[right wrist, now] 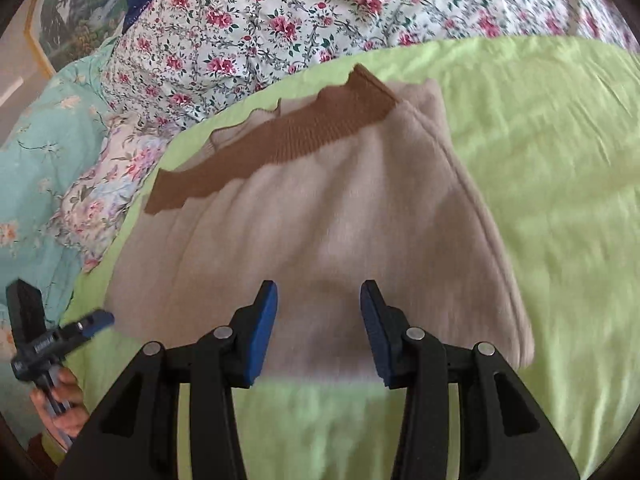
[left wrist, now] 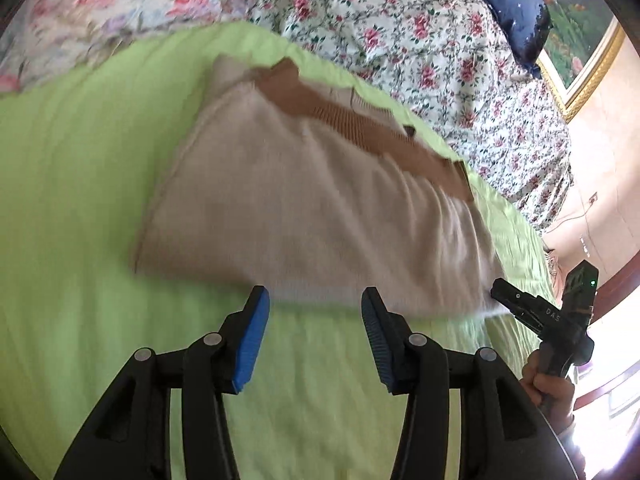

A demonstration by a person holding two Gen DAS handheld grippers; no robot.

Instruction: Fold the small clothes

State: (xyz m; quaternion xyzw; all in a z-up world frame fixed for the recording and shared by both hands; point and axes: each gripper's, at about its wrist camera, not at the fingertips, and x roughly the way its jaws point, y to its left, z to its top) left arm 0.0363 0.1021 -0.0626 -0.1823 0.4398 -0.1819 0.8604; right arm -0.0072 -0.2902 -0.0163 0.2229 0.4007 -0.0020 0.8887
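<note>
Both tongs [left wrist: 315, 302] [right wrist: 319, 296] gape empty above sweater [right wrist: 320, 220].

The left tongs [left wrist: 315, 300] stand apart, seemingly empty, over the blurred beige garment [left wrist: 304, 208] on the green sheet [left wrist: 80, 200].

The beige garment [right wrist: 320, 216] lies flat on the green blanket [right wrist: 540, 160] and is the only thing on it. Right of the garment the blanket runs bare and wide — a tool could pass there freely. On the near side of the garment the blanket is bare too, though both tools [left wrist: 315, 300] [right wrist: 319, 294] stand over that edge with jaws apart and nothing between them. Beyond the garment the heaped floral quilt [right wrist: 280, 20] closes the way; left of it a floral pillow [right wrist: 108, 184] crowds the blanket's edge.
</note>
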